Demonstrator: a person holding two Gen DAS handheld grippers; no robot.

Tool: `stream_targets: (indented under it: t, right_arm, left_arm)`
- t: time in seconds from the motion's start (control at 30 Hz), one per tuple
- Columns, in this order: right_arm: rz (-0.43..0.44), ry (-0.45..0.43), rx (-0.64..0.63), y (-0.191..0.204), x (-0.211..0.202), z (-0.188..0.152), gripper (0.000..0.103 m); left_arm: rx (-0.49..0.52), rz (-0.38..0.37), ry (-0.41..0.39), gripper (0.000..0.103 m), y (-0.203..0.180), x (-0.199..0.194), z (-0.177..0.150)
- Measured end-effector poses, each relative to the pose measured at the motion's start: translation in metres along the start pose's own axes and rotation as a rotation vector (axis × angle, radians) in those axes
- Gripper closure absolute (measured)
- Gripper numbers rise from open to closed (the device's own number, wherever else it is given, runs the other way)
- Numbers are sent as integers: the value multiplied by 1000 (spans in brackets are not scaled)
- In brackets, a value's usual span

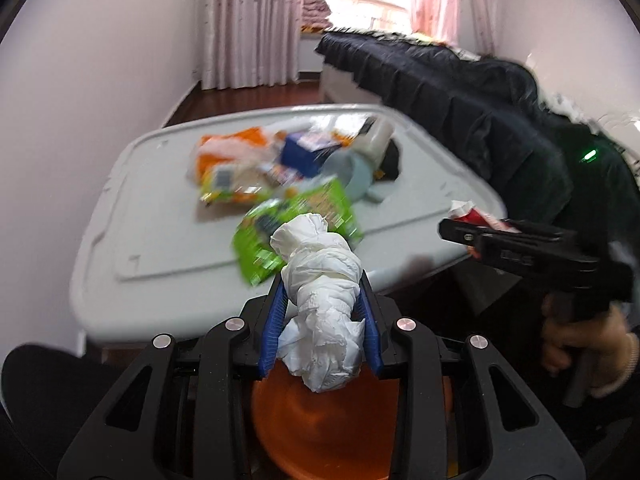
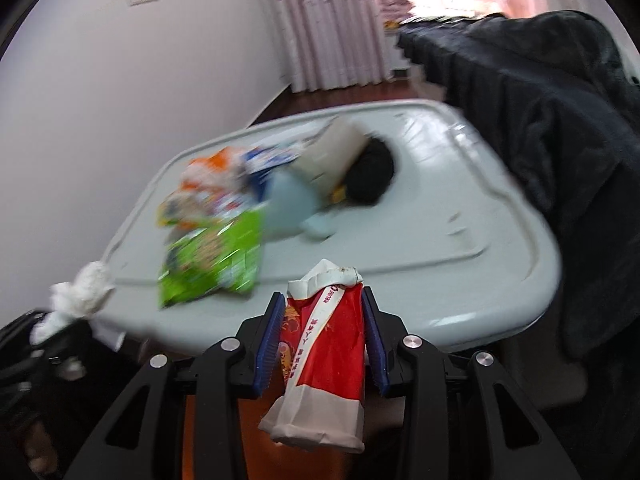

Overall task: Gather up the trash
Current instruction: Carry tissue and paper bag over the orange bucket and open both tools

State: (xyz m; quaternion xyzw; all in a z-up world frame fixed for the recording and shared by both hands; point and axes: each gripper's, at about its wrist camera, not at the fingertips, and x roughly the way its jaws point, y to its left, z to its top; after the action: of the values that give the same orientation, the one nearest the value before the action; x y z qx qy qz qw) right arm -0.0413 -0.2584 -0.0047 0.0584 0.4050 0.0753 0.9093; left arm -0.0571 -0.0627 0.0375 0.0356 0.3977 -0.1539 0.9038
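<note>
My left gripper [image 1: 322,280] is shut on a crumpled white tissue wad [image 1: 324,300], held off the near edge of the grey table [image 1: 160,248] and above an orange bin [image 1: 320,432]. My right gripper [image 2: 323,304] is shut on a crushed red and white paper carton [image 2: 324,356], also off the table's near edge. The carton also shows in the left wrist view [image 1: 472,214], and the tissue in the right wrist view [image 2: 80,292]. A green snack bag [image 1: 296,224] lies on the table just beyond the tissue; it also shows in the right wrist view [image 2: 212,264].
Further back on the table lie orange and white wrappers [image 1: 232,148], a blue box [image 1: 300,154], a pale blue cup [image 2: 292,200], a paper cup [image 2: 332,152] and a black object [image 2: 368,176]. A bed with a dark cover [image 1: 460,88] stands to the right.
</note>
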Motion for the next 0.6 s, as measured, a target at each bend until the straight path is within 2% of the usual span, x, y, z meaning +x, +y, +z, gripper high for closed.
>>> stream_targets:
  t: [0.1,0.17,0.3,0.43,0.6]
  right_arm:
    - [16,57,-56,26,-6,-18,64]
    - [27,90,-91,39,-10,-30,64]
    - [34,160,-160,63,-18,-56,64]
    - [23,216,-184,71,-11,-74,64]
    - [25,319,-189,71,15,-83,64]
  left_arm:
    - [-23,38,62,70,5,4,-15]
    - [-59,47,135,70,9,13,-29]
    - [-118,19,242,70,16,28,-51]
    - [-168,3,309,70,25,41,-61]
    - [-178,-8,419,70,25,61,-73]
